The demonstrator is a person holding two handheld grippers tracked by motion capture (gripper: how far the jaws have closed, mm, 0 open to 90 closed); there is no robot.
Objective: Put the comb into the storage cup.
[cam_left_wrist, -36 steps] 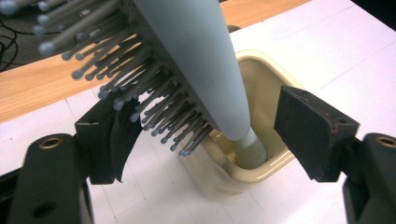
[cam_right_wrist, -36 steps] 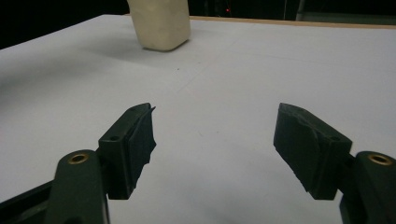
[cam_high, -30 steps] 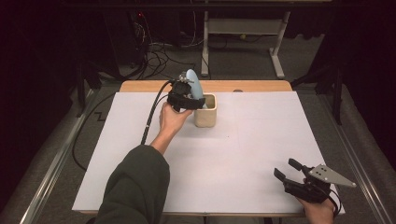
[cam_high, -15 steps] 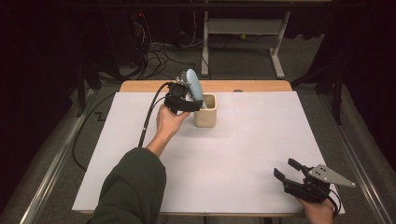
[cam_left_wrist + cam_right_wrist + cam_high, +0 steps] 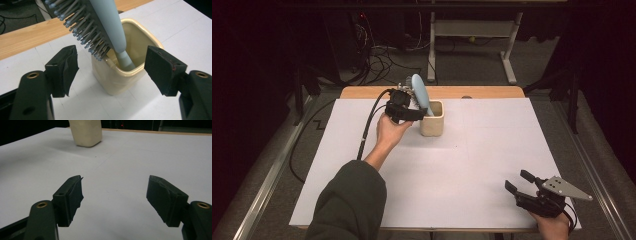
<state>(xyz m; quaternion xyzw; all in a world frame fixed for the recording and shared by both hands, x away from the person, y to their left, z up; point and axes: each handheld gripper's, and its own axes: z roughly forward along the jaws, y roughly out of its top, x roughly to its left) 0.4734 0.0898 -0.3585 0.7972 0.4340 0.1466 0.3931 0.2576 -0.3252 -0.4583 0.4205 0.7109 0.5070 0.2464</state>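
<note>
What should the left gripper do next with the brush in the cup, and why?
Probably draw the left gripper back from the cup. Its jaws have just been closing a little but touch nothing, and the hairbrush already stands handle-down in the cup, leaning on the rim.

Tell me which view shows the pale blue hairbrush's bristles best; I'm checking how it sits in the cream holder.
The left gripper view: the pale blue hairbrush stands handle-down in the cream square ceramic holder, bristles close and sharp. The high view shows it small; the right gripper view shows the holder's base.
</note>
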